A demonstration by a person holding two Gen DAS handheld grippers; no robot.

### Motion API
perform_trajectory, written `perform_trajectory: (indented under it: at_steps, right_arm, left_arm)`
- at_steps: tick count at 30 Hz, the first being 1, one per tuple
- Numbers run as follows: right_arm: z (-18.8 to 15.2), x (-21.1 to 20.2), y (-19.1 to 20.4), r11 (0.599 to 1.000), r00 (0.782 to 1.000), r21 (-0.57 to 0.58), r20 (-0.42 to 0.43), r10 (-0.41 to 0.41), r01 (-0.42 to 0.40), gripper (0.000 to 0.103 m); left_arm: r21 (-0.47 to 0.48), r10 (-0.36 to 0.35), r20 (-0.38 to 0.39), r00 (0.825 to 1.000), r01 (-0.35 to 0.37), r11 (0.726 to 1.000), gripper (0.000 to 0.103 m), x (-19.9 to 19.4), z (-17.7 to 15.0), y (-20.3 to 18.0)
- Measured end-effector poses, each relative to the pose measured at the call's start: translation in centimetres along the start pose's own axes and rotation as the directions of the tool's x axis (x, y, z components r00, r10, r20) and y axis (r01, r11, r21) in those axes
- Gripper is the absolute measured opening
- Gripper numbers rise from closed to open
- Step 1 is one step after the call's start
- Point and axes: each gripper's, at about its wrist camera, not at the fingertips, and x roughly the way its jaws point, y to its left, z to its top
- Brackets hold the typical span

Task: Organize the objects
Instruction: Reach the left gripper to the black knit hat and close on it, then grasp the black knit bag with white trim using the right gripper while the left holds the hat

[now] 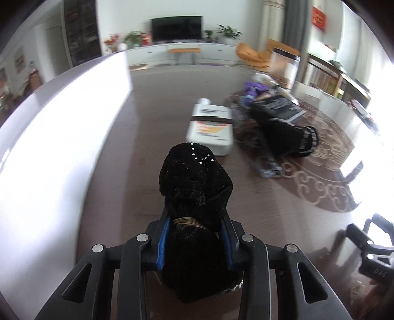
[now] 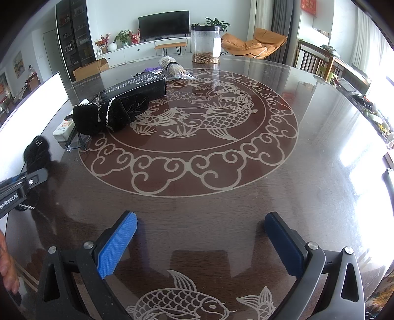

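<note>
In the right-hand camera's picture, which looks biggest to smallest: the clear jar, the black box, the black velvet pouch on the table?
1. Black velvet pouch and black box: they look about alike, so I will not rank them.
2. Clear jar: looks smallest, but it stands farthest from the camera, so it may truly be larger.

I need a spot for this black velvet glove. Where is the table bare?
Bare: the carved fish medallion right of the black box, and the wood before the right gripper. Crowded: the left edge around the second glove and white bottle.

room: living room | TV [image 2: 163,22] on white wall | orange chair [image 2: 253,44] | bright window light
</note>
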Motion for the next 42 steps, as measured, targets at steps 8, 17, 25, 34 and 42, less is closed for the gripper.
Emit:
perform_trajectory:
  at_steps: [8,17,25,34,42]
  right_arm:
    - [0.0,0.0,0.0,1.0,1.0,0.0,0.0,0.0,0.0,0.103]
    - [0.0,0.0,0.0,1.0,1.0,0.0,0.0,0.0,0.0,0.103]
    - [0.0,0.0,0.0,1.0,1.0,0.0,0.001,0.0,0.0,0.103]
    - [0.0,0.0,0.0,1.0,1.0,-0.002,0.0,0.001,-0.001,0.103]
    - [4.7,0.4,2.7,0.947,0.982,-0.261,-0.018,0.186,-0.184,0.103]
  left_arm:
    - [0.032,0.008,-0.011,1.0,-0.007,0.999,0.083,0.7,0.1,-0.2]
    - [0.039,-0.012,-0.044,0.999,0.014,0.999,0.103,1.2,0.4,-0.4]
    - [0.037,-0.012,-0.041,0.999,0.014,0.999,0.103,1.0,0.2,-0.3]
    - [0.037,-0.011,-0.041,0.999,0.013,0.999,0.103,1.0,0.1,-0.2]
    - [0.036,-0.012,-0.041,0.999,0.013,0.999,0.103,0.9,0.0,-0.2]
